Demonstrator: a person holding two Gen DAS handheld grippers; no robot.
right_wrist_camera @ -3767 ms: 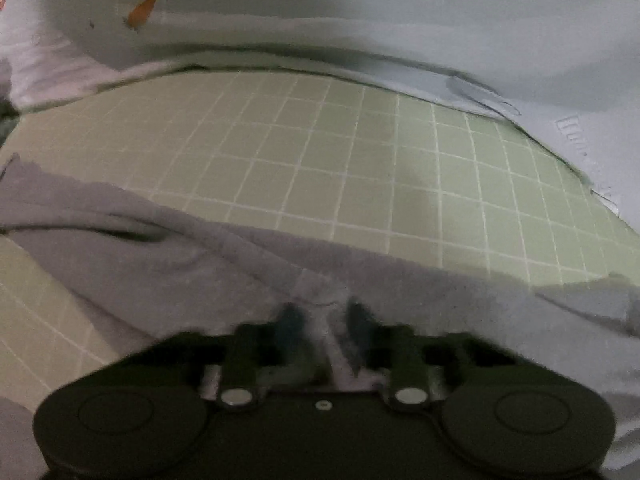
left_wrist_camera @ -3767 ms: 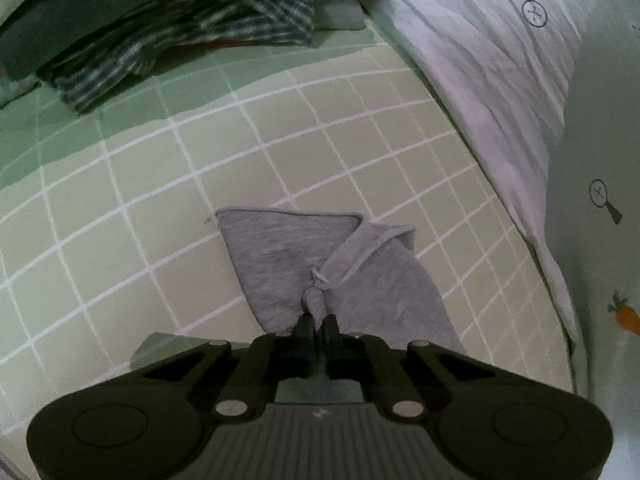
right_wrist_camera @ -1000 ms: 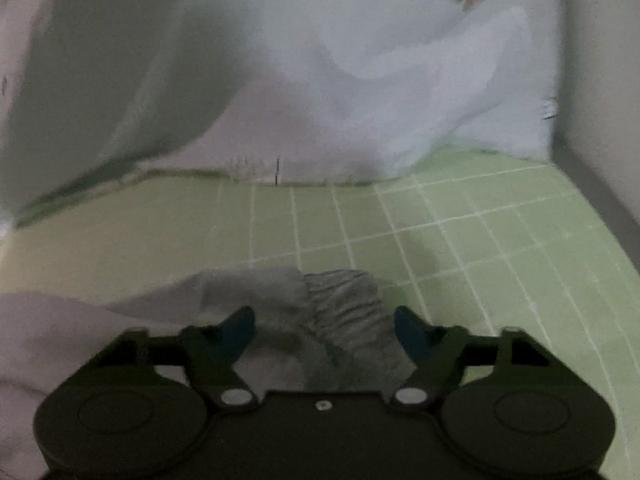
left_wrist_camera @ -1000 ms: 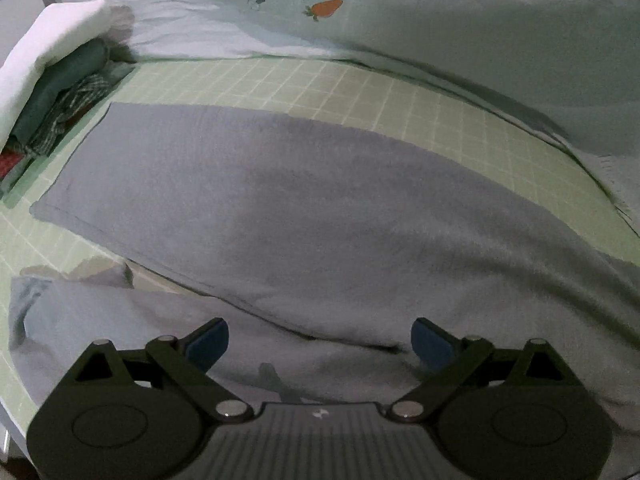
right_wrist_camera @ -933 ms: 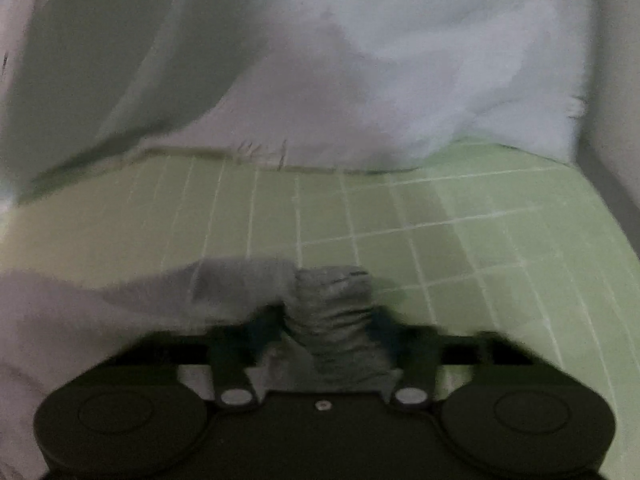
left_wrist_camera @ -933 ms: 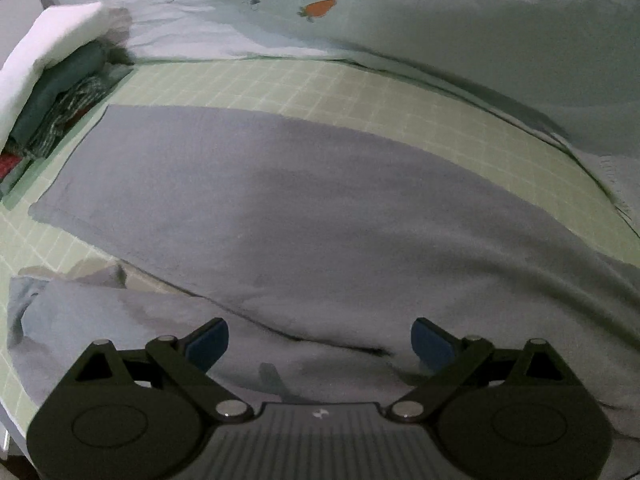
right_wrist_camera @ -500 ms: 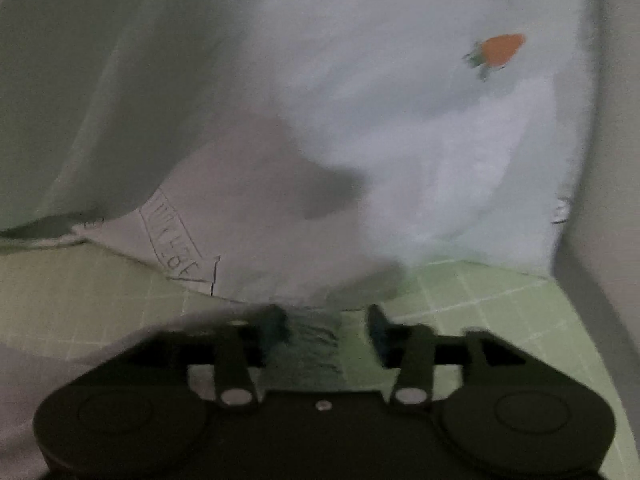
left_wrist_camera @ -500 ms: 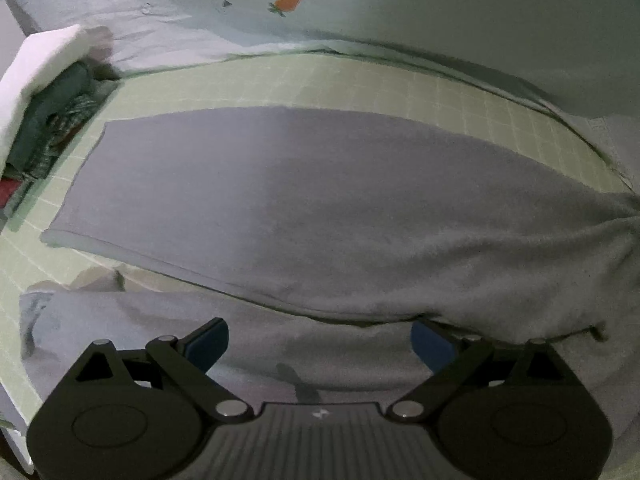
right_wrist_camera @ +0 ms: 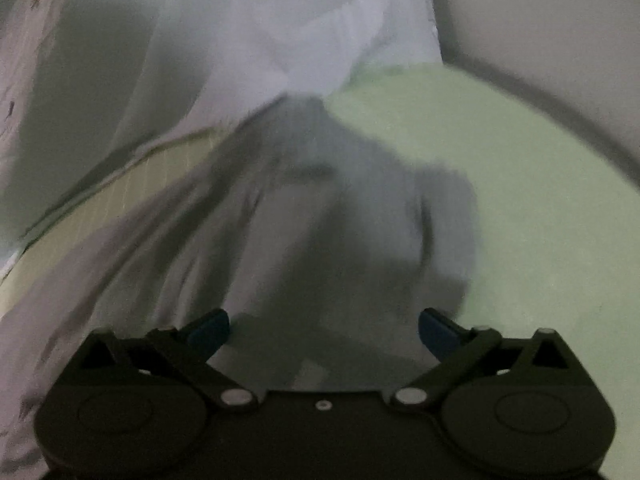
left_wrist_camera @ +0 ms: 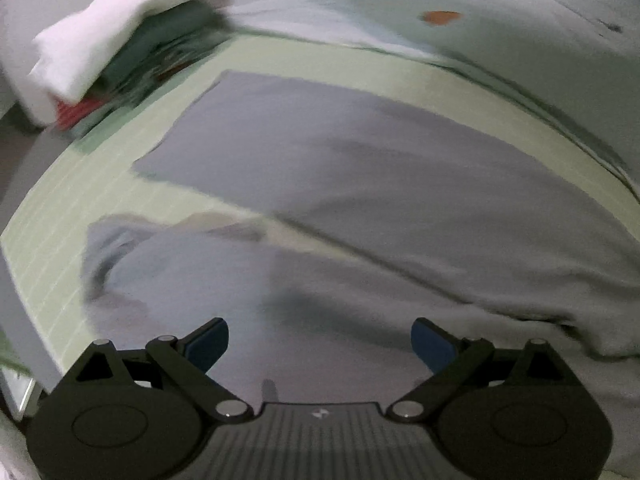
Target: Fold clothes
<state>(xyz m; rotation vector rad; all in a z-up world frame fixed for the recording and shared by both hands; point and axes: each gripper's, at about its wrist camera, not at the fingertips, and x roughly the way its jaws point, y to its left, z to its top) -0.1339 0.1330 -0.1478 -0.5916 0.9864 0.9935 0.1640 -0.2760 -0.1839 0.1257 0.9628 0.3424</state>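
Note:
Grey trousers (left_wrist_camera: 360, 184) lie spread across the green checked bed sheet (left_wrist_camera: 80, 200). One leg lies flat toward the far left; the nearer leg (left_wrist_camera: 192, 264) is rumpled at its end. My left gripper (left_wrist_camera: 319, 344) hangs open just above the near leg, with nothing between its blue pads (left_wrist_camera: 208, 340). In the right wrist view the waist end of the grey trousers (right_wrist_camera: 360, 220) lies bunched on the sheet (right_wrist_camera: 520, 200). My right gripper (right_wrist_camera: 324, 330) is open above it. Both views are blurred.
A stack of folded clothes (left_wrist_camera: 132, 52) with a white piece on top sits at the far left. A pale quilt with carrot prints (left_wrist_camera: 440, 16) is heaped along the far side; the quilt (right_wrist_camera: 240, 40) also rises behind the waist end. A wall (right_wrist_camera: 540, 20) stands at right.
My right gripper was shut on the waist end half a second ago; it has opened and drawn back, leaving the cloth on the sheet. The left gripper stayed open and swung left.

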